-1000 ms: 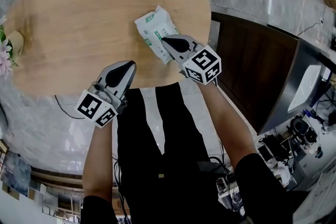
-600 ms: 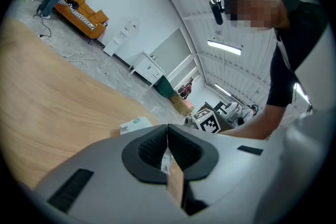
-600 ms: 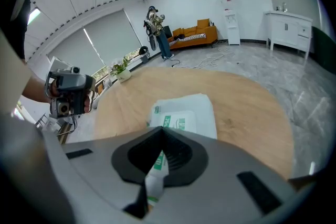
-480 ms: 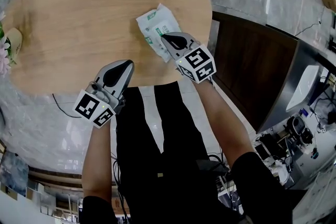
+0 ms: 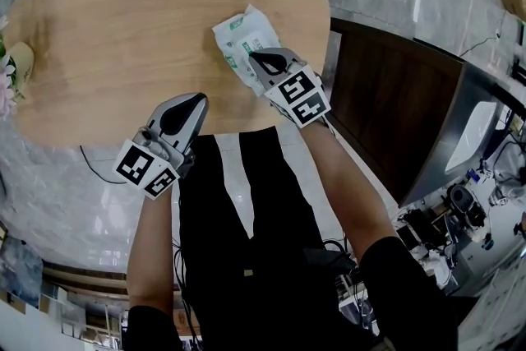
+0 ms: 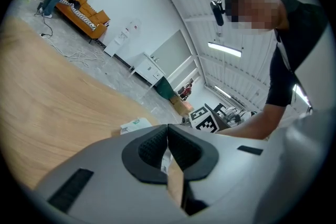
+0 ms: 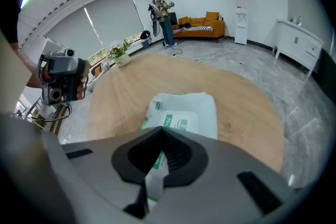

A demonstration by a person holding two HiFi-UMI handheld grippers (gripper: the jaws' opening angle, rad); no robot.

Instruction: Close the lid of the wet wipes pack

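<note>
The wet wipes pack (image 5: 244, 43), white with green print, lies at the right side of the oval wooden table (image 5: 123, 29). In the right gripper view its white lid (image 7: 182, 119) lies flat on the pack (image 7: 184, 110). My right gripper (image 5: 258, 56) is shut, its tips over the pack's near end; I cannot tell whether they touch it. Seen from its own camera, the right gripper (image 7: 160, 132) holds nothing. My left gripper (image 5: 196, 100) is shut and empty at the table's near edge, left of the pack. In its view the left gripper (image 6: 167, 129) points towards the pack (image 6: 134, 125).
A potted plant with pale flowers (image 5: 8, 70) stands at the table's far left edge. A dark wooden cabinet (image 5: 386, 111) is right of the table. The table's near edge runs just under both grippers, with the person's body behind them.
The right gripper has swung a little to the left over the pack's near end, its marker cube coming closer to the table. The left gripper has barely moved.
</note>
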